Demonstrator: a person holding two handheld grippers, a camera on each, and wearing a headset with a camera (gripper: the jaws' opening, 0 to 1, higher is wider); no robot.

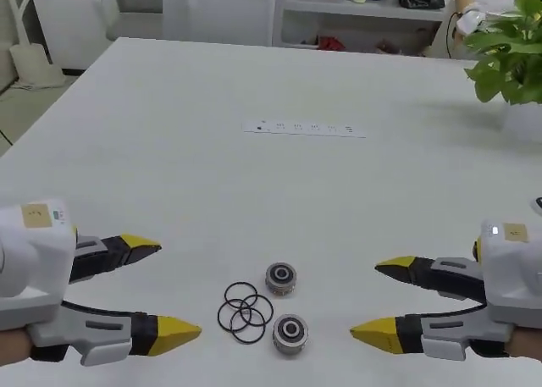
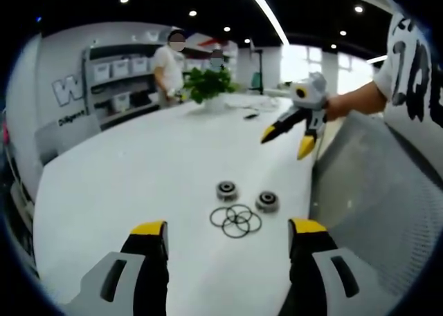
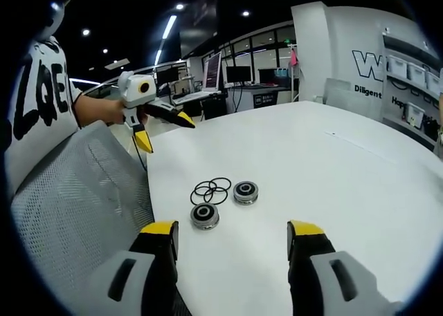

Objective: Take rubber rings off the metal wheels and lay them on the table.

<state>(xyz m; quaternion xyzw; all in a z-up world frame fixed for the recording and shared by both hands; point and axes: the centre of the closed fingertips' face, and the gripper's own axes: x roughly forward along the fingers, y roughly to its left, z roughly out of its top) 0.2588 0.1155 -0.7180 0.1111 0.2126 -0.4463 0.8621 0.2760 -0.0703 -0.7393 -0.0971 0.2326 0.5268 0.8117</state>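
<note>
Two small metal wheels lie flat on the white table: one wheel farther out, the other wheel nearer the front edge. Just left of them, several thin black rubber rings lie overlapping in a loose pile. My left gripper hovers open to the left of the pile, nothing between its yellow tips. My right gripper stands open to the right of the wheels, also holding nothing. The wheels and the rings sit ahead of both sets of jaws.
A potted plant stands at the table's far right. A flush socket strip lies in the middle of the table. A grey mesh chair sits at the table's near edge. Shelves and people are beyond the table.
</note>
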